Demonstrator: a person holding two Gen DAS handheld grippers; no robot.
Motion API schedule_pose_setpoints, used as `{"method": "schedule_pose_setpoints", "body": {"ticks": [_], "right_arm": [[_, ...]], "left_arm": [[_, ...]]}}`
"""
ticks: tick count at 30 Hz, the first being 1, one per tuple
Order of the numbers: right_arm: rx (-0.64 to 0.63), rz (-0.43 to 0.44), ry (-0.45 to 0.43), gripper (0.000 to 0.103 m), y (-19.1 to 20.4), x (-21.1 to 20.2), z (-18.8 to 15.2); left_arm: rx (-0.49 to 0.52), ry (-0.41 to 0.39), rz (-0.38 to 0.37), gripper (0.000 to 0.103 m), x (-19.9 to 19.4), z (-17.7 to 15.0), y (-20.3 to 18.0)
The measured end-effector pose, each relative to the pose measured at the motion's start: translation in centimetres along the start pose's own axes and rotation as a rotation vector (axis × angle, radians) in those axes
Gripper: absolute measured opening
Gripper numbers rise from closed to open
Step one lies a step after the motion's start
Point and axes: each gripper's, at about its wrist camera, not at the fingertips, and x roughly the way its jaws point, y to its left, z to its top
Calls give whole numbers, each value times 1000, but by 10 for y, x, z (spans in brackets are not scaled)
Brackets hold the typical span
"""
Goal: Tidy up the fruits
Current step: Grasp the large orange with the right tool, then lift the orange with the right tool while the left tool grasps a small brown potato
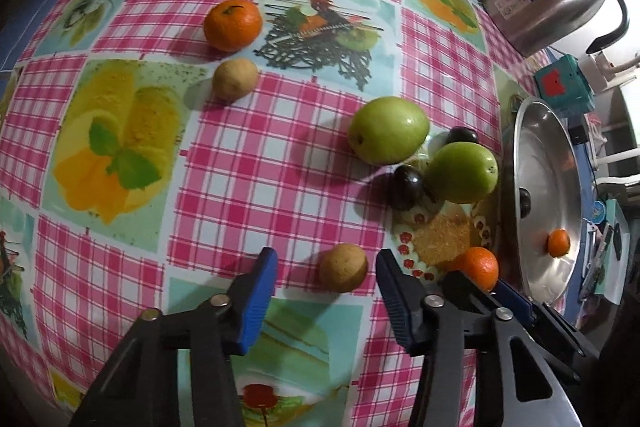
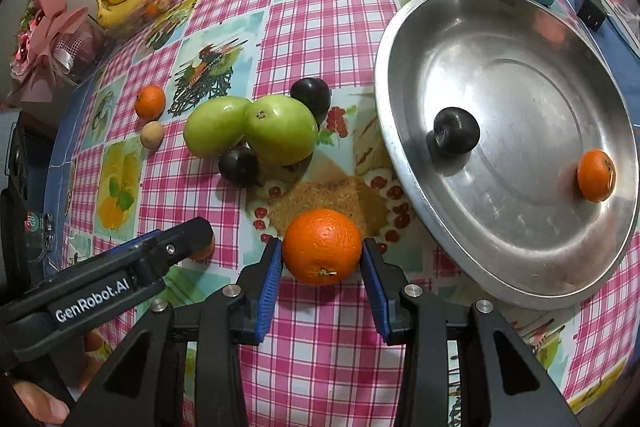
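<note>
Clamped in the right gripper [image 2: 322, 259], an orange [image 2: 322, 247] is held beside the steel tray [image 2: 420, 187]; a brown fruit [image 1: 343, 267] sits untouched between the left gripper [image 1: 326, 267] pads. Two fruits are trayed; most remain outside.

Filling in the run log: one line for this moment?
right gripper: shut on orange | left gripper: open around tan fruit | tray: plum, mandarin

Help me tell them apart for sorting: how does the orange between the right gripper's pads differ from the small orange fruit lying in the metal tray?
The gripped orange looks clearly larger than the tray orange, though it is also nearer the camera. It sits on the tablecloth outside the tray, while the other lies inside near the rim. The right gripper pads press its sides; nothing touches the tray orange. Both are round and bright orange.
</note>
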Motion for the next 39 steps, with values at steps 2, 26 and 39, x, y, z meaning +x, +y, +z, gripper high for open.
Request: {"method": "schedule_pose_setpoints", "body": {"ticks": [2,26,39], "right_arm": [[2,0,2,41,-1,0,0],[3,44,-39,41,-1,-8,3],[-15,64,-127,41,4,-34,9]], "left_arm": [[5,1,4,44,3,4,-4],[-55,-66,-77,27,-17,12,11],[-53,-170,-106,27,-48,21,6]]}}
